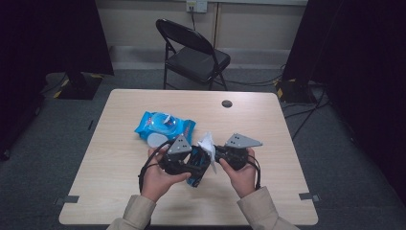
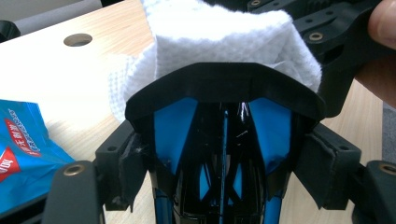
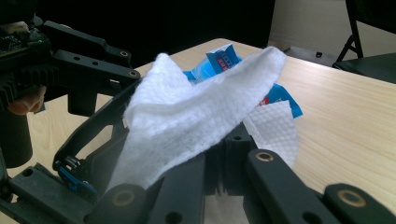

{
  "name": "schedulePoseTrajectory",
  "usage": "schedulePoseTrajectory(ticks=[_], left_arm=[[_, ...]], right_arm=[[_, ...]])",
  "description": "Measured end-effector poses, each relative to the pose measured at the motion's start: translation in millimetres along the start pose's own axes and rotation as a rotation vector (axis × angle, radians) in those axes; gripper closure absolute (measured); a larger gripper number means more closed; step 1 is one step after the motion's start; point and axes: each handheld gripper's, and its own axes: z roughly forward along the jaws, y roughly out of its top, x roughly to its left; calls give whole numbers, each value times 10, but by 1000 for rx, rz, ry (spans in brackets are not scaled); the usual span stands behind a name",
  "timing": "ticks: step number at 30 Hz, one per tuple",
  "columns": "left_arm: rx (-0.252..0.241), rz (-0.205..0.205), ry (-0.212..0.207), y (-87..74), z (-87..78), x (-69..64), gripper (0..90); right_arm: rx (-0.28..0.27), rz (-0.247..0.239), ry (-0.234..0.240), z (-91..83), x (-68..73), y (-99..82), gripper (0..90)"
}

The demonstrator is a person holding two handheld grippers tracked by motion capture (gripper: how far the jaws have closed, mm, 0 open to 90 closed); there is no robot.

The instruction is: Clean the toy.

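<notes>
My left gripper point(image 1: 191, 163) is clamped from both sides on a glossy black and blue object point(image 2: 224, 140), its pads point(image 2: 128, 163) pressed against it. A white wipe point(image 2: 224, 37) lies draped over the object's far end. That wipe point(image 3: 196, 107) comes out of the closed jaws of my right gripper point(image 3: 215, 158), which is shut on it. In the high view both grippers meet tip to tip above the table's front middle, with the wipe point(image 1: 207, 143) between them and the right gripper point(image 1: 218, 154) on the right.
A blue pack of wet wipes point(image 1: 163, 125) lies on the wooden table point(image 1: 268, 124) just behind the left hand, with a loose white sheet point(image 1: 155, 140) at its front edge. A round cable hole point(image 1: 227, 103) sits further back. A black folding chair point(image 1: 194, 52) stands beyond the table.
</notes>
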Motion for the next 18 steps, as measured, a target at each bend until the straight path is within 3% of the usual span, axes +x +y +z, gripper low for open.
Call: schedulePoseTrajectory(ticks=[18], left_arm=[[-10, 1, 1, 35, -42, -1, 255]], right_arm=[[-3, 21, 28, 39, 11, -77, 882]])
